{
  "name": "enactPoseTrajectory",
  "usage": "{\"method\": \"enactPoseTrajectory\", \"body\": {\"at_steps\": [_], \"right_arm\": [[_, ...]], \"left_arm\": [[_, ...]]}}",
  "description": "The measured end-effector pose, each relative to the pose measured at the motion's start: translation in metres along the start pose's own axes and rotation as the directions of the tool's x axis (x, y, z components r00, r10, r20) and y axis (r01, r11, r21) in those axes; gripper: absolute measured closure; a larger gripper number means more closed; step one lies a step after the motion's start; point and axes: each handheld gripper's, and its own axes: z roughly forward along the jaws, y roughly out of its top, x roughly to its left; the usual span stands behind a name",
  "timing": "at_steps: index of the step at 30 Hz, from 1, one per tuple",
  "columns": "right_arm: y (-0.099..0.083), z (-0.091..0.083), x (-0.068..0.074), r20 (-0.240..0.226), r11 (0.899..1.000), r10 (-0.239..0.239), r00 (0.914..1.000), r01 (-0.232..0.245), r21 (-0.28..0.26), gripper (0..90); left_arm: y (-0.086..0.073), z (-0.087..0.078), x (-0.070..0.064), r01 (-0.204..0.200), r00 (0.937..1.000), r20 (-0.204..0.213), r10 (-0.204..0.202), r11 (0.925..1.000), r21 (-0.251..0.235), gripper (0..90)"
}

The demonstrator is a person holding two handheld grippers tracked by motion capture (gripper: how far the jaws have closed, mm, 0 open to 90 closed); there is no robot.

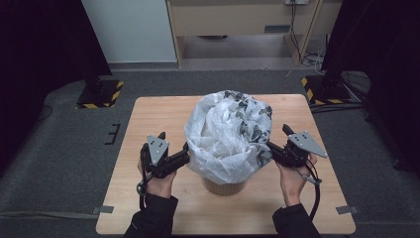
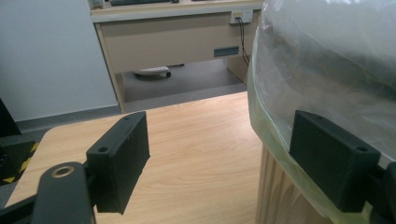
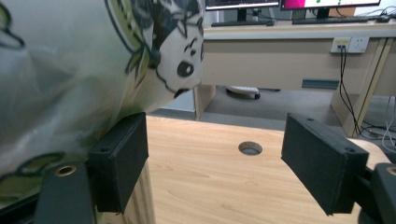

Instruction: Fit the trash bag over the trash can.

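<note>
Wooden table [image 1: 148, 124] (light grain); ribbed wooden bin [image 1: 224, 187] with plastic bag [image 1: 228, 134] stands on it.

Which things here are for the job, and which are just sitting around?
For the job:
plastic bag
wooden bin
left gripper
right gripper

Just around:
desk
black stand bases
cables

Place: you're in an office turned recording lab.
Behind the tabletop [image 1: 148, 114]: a beige desk [image 3: 280, 56] with monitors [image 3: 289, 4], keyboard [image 3: 243, 22] and wall sockets [image 3: 349, 45].
Beside it: black curtains [image 1: 44, 39], hazard-striped stand bases [image 1: 100, 94], grey carpet [image 1: 64, 158].
</note>
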Motion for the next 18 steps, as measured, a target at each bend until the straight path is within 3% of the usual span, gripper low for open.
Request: {"method": "enactPoseTrajectory", "body": {"at_steps": [3,10,15,18], "right_arm": [[-0.006,0.002,0.001,0.002,1.000,-0.001,1.0000,0.001,0.024,23.8],[-0.009,0.001,-0.003,-0.003,1.000,0.011,0.9999,-0.010,0.027,22.5],[-0.006,-0.007,-0.018,0.015,0.999,0.034,0.9993,-0.035,0.011,21.7],[0.000,-0.018,-0.033,0.019,0.996,0.080,0.9966,-0.079,-0.028,21.4]], "left_arm": [[-0.004,0.002,0.000,0.002,1.0000,0.003,-0.002,1.0000,0.009,19.4],[-0.011,0.005,0.002,0.000,0.9998,0.021,-0.001,0.9996,0.028,17.9],[-0.011,-0.003,0.015,0.029,0.9994,0.016,-0.029,0.9995,0.012,17.8],[-0.011,-0.010,0.028,0.053,0.9986,-0.004,-0.053,0.9986,-0.001,18.1]]}}
